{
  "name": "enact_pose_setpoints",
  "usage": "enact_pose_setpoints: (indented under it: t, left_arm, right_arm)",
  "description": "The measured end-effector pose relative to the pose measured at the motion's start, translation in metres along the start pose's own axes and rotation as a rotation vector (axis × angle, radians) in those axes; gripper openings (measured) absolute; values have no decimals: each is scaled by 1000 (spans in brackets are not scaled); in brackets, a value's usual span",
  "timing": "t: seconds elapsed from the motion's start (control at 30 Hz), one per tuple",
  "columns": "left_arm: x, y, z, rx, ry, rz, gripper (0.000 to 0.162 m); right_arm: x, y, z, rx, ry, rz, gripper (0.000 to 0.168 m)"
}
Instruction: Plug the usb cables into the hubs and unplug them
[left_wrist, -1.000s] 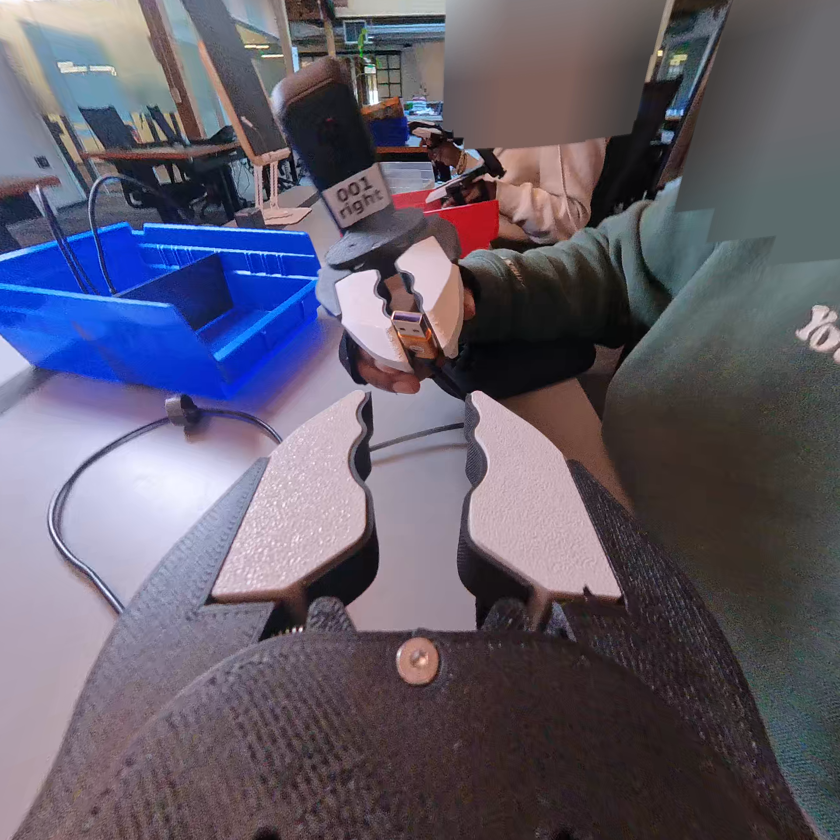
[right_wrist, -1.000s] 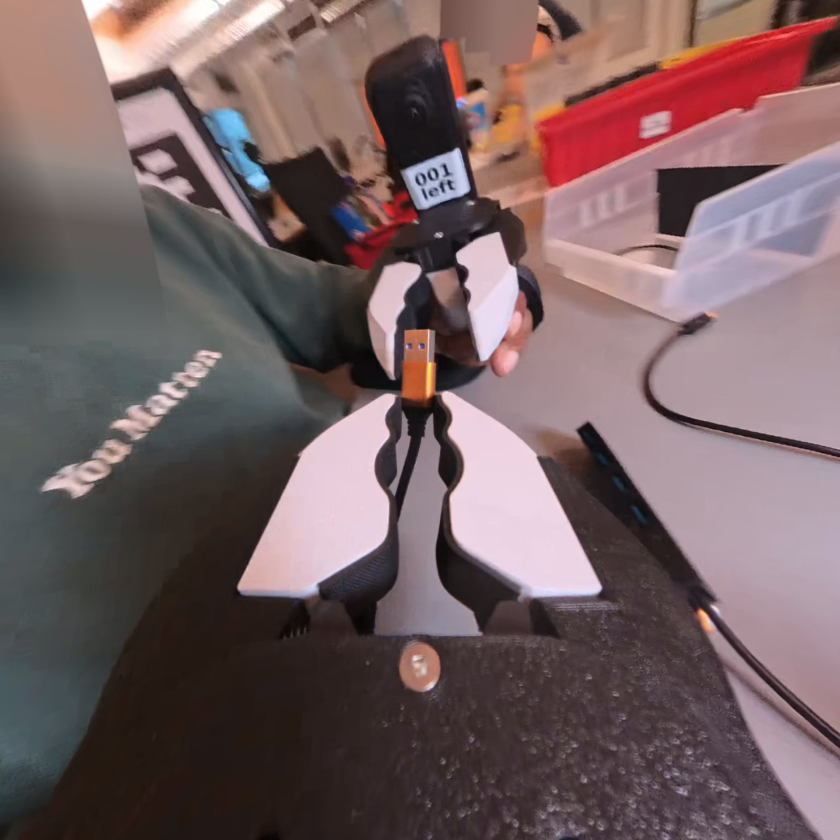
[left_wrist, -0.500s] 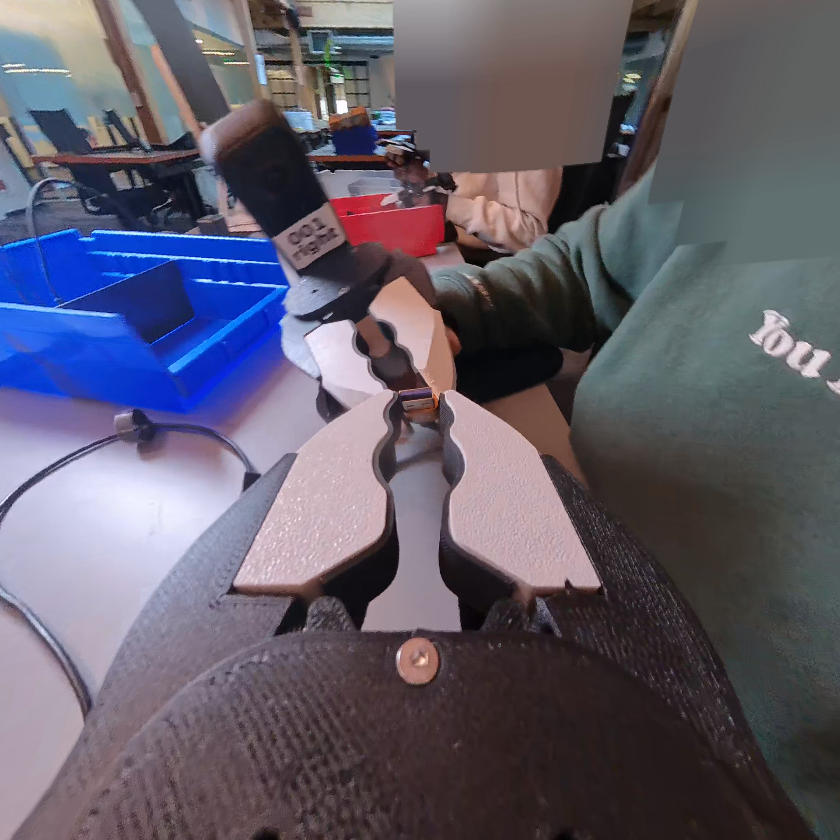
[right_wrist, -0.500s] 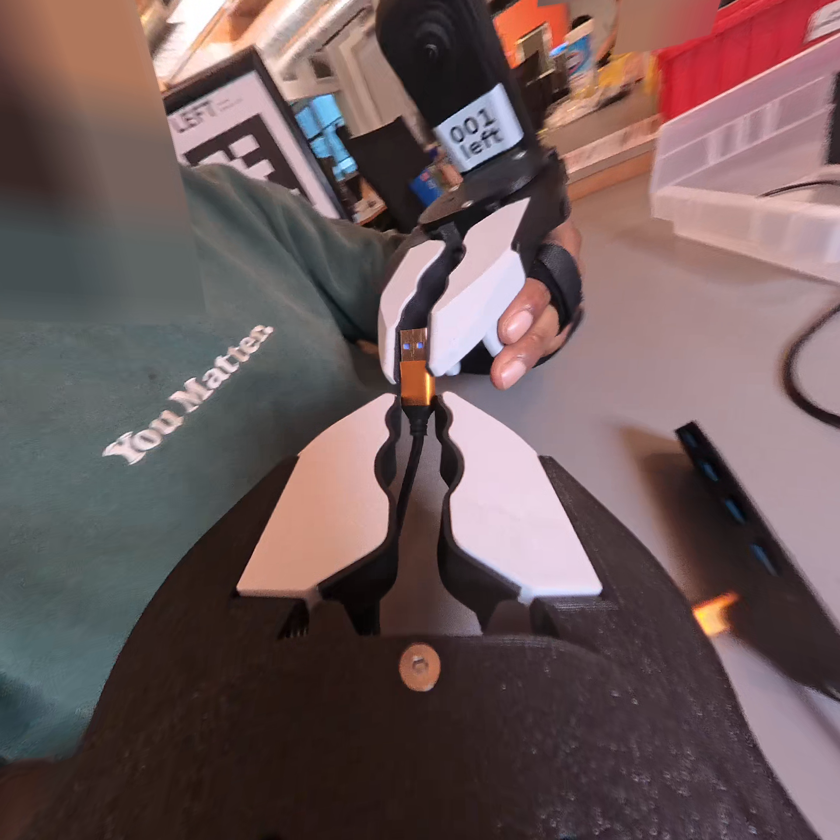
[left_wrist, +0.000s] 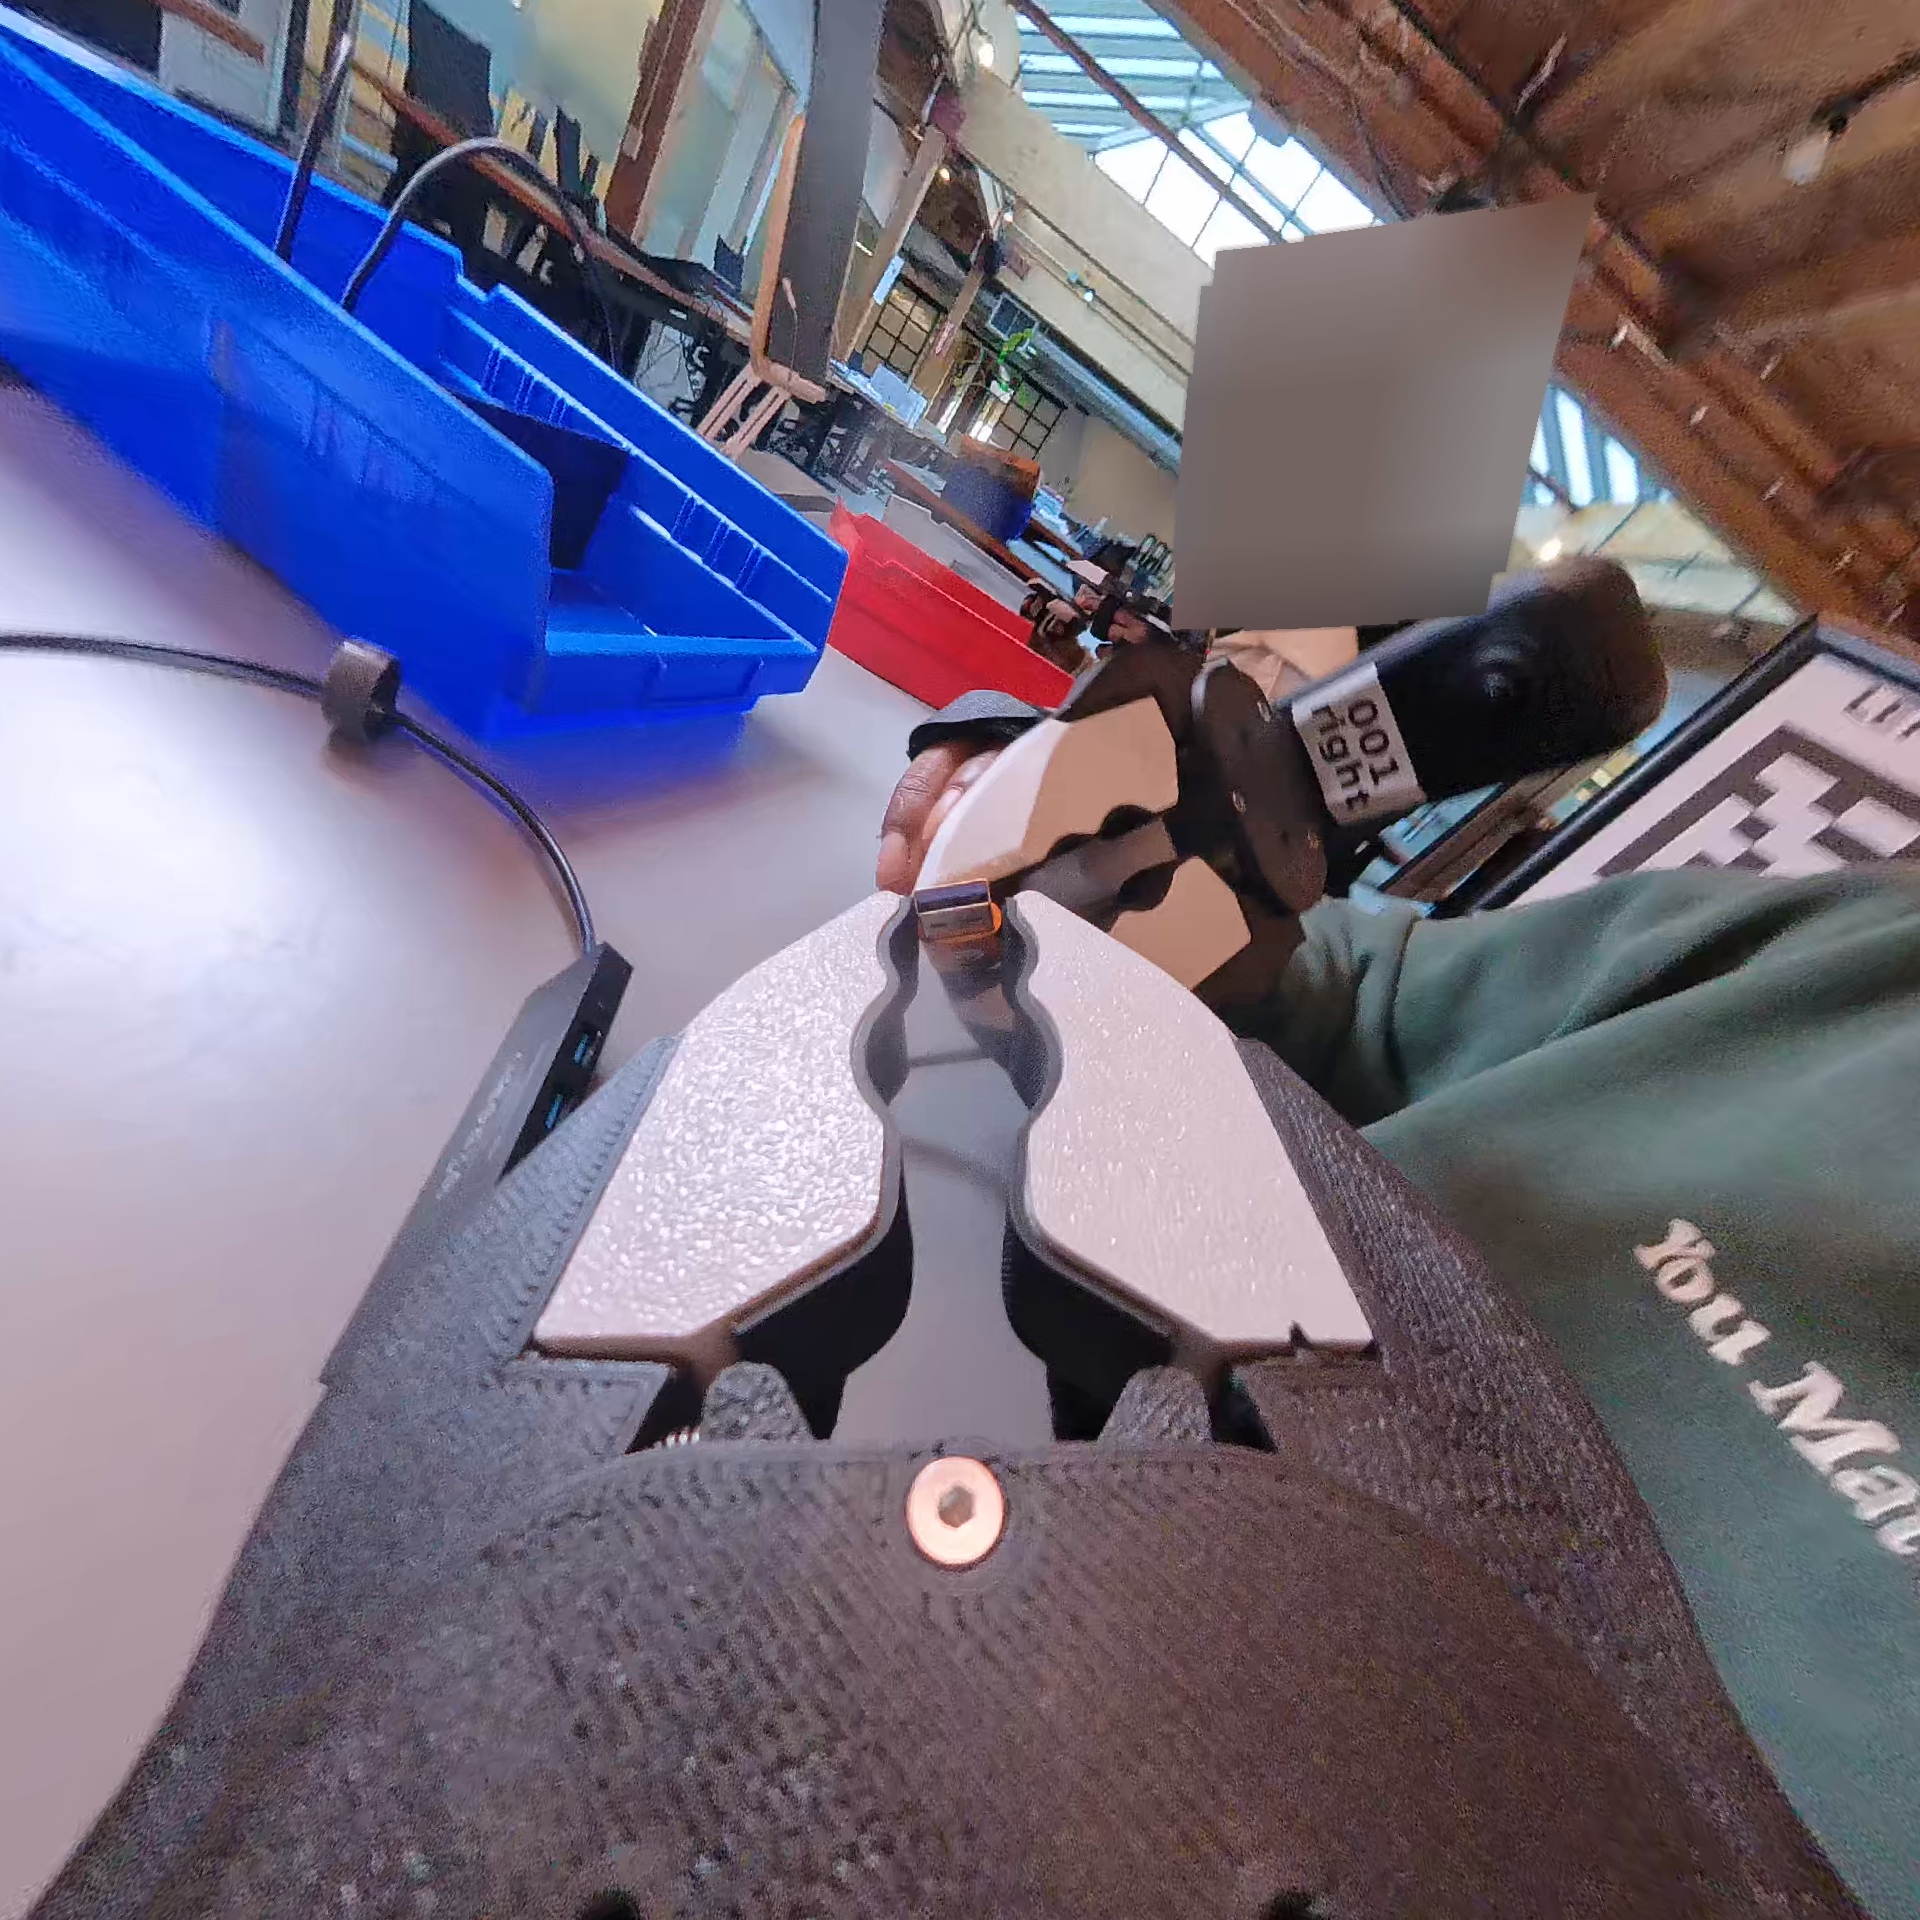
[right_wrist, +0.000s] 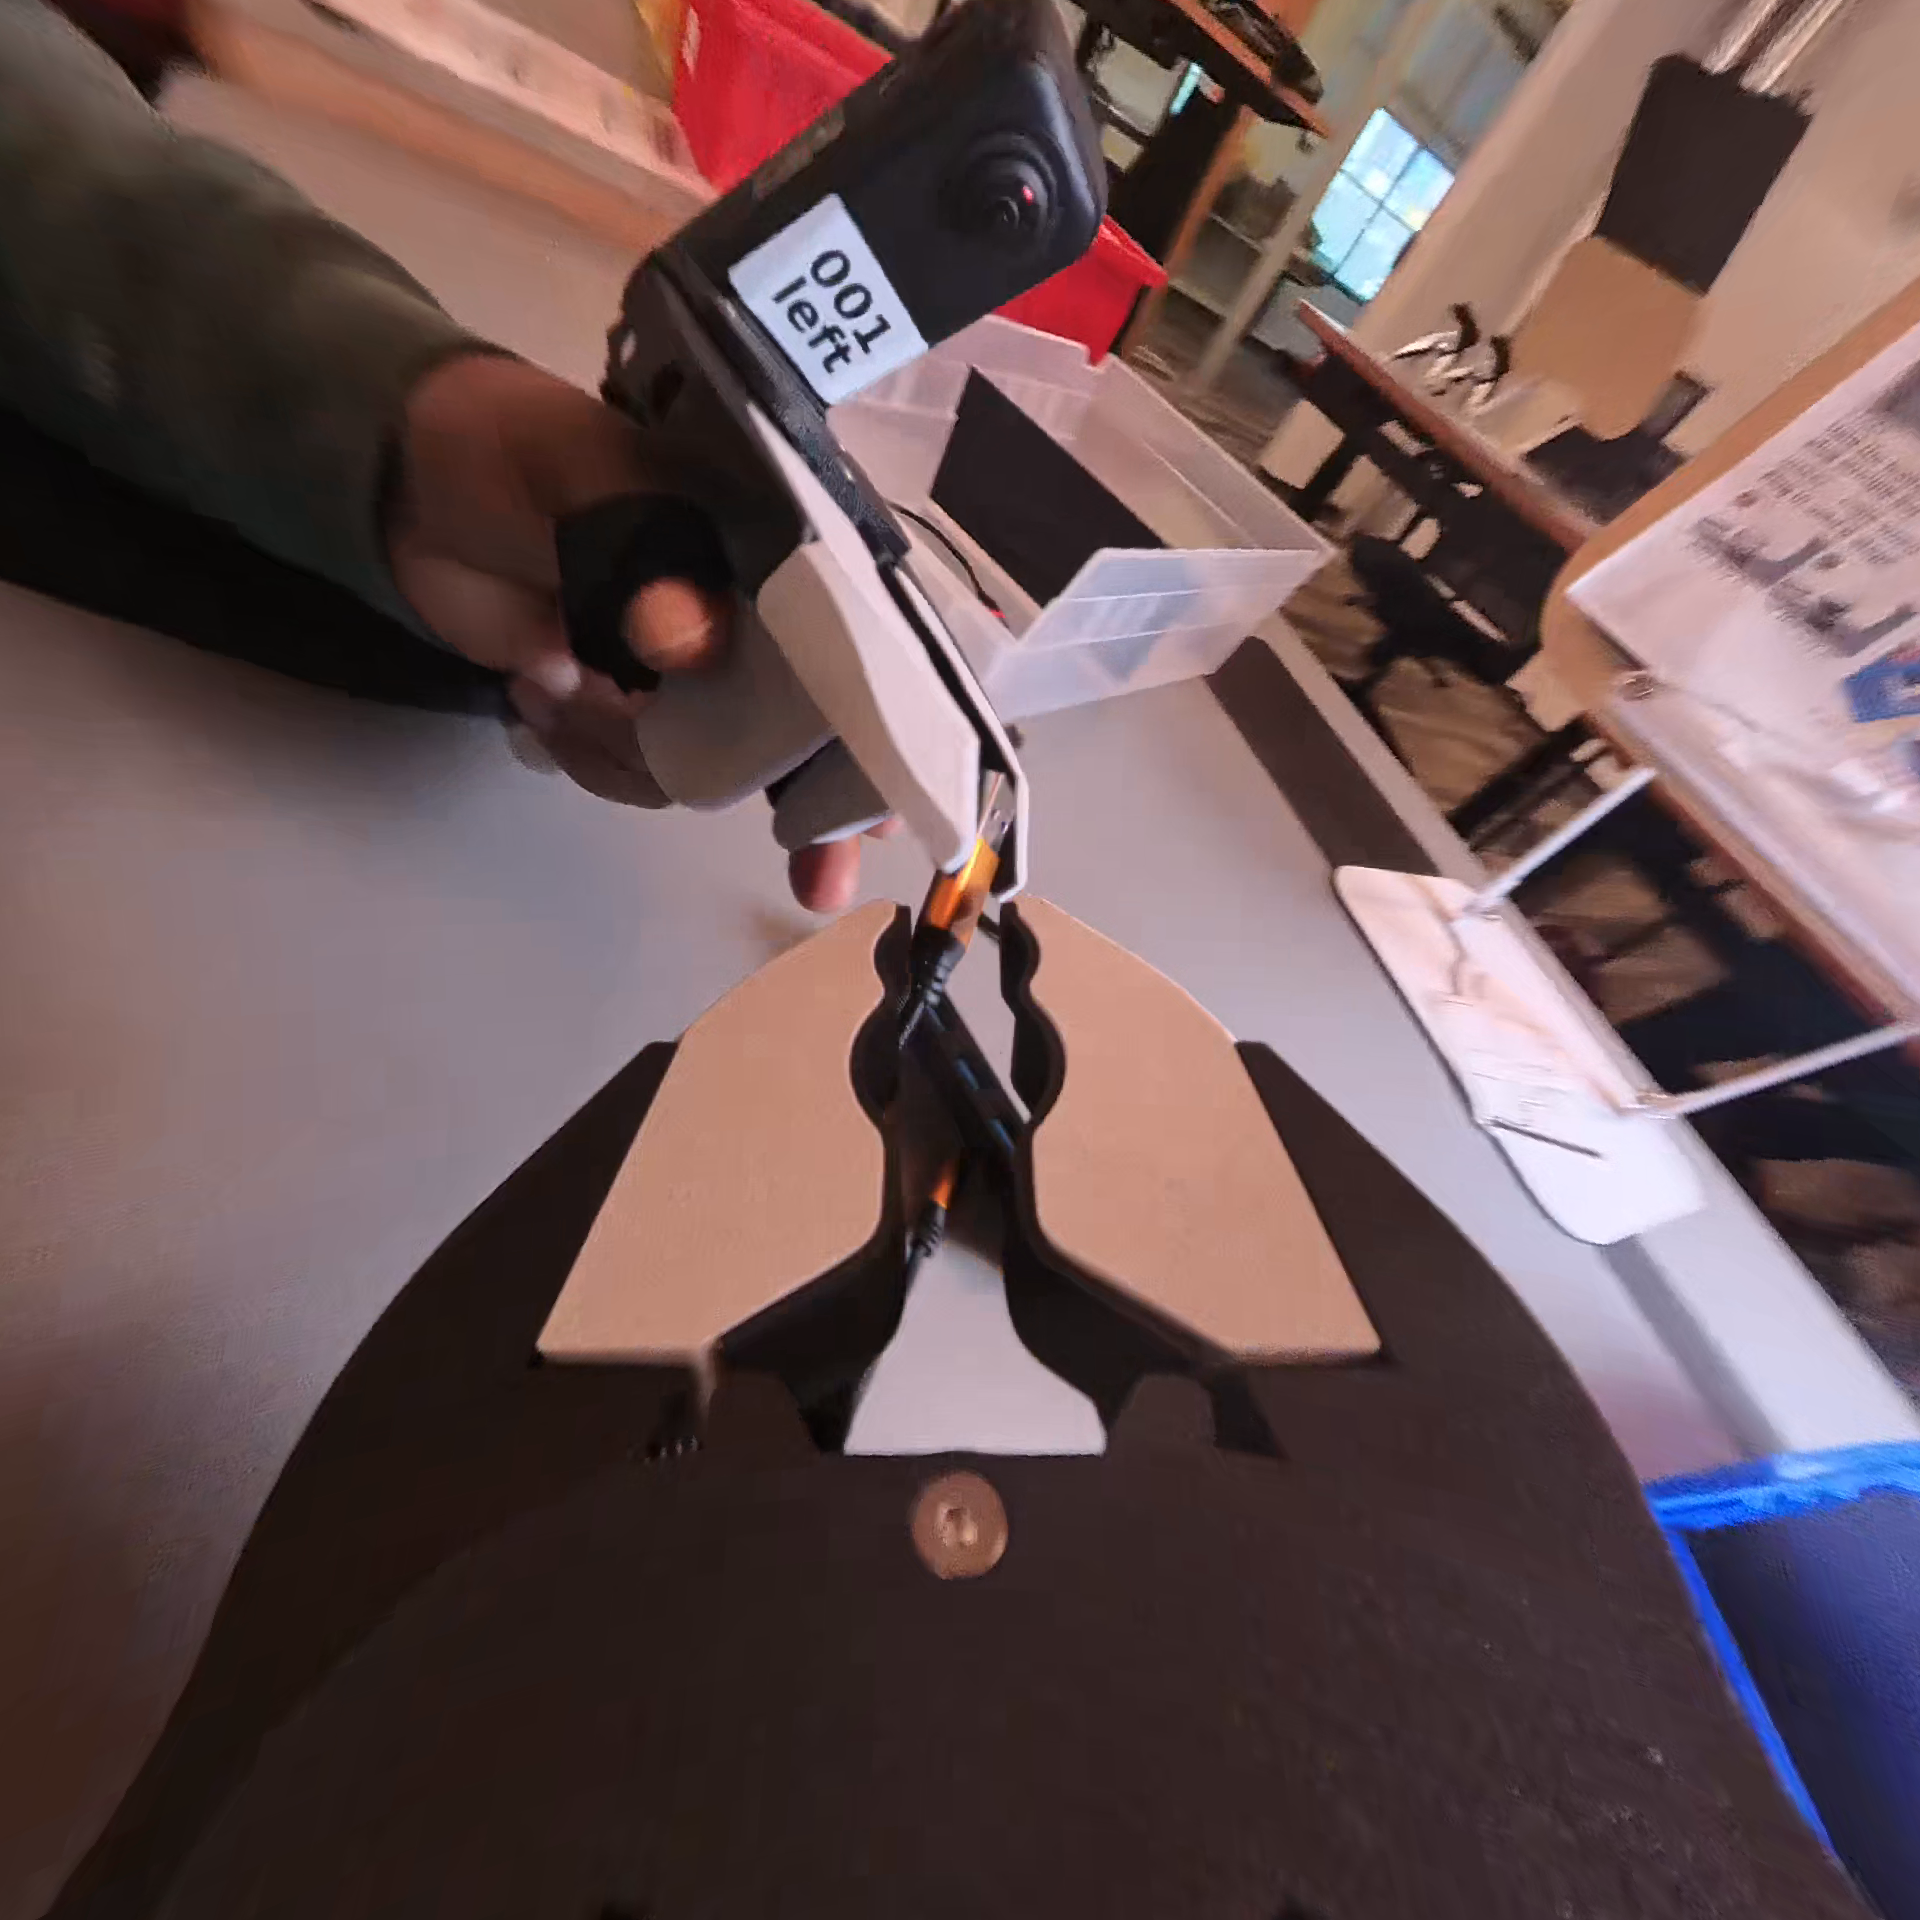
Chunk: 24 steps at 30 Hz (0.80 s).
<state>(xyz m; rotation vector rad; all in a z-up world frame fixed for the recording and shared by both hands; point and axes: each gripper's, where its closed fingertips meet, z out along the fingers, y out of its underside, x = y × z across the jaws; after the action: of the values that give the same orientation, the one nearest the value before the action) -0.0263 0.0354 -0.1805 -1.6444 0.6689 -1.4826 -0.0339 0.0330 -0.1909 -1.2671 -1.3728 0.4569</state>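
Above the grey table (left_wrist: 187, 987), the left gripper (left_wrist: 958, 914) pinches the metal end of the orange USB plug (left_wrist: 956, 912) (fingertips closed on it), while the right gripper (right_wrist: 951, 914), fingers narrowly parted, flanks its cable; a black hub (left_wrist: 540, 1049) lies nearby.

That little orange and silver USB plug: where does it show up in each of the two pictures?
Left wrist view: the USB plug sits just above centre, at the tips of the near left tool, seen end on.
Right wrist view: the plug is just above centre, between the near right tool and the left tool reaching in from the upper left.
Shared landmark: the black hub on the grey table.
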Motion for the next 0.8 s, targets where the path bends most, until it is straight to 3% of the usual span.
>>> enact_pose_setpoints:
  t: [0.13,0.27,0.33,0.43,0.5,0.57,0.63,0.73,0.8]
  left_arm:
    - [-5,-1,0,32,27,-146,15]
    - [-5,-2,-2,29,60,-160,15]
    - [-4,-4,-8,-24,47,-16,23]
    - [-35,3,-28,-213,-170,396,41]
    - [-67,21,-44,-414,-327,644,50]
    - [-93,49,-54,-606,-371,746,54]
    - [-105,64,-52,-669,-365,767,47]
    - [-114,58,-44,-679,-379,784,32]
    - [-112,65,-40,-724,-342,788,15]
  right_arm:
    - [1,2,3,-32,67,-89,14]
    - [4,3,3,-47,53,-62,10]
    - [11,2,-2,-29,32,27,8]
    - [32,3,-16,9,24,166,8]
    - [45,5,-27,24,17,231,7]
    - [54,7,-36,39,8,295,7]
    - [59,7,-43,55,-26,355,7]
    - [59,9,-49,44,-58,381,7]
    - [58,14,-50,6,-55,358,7]
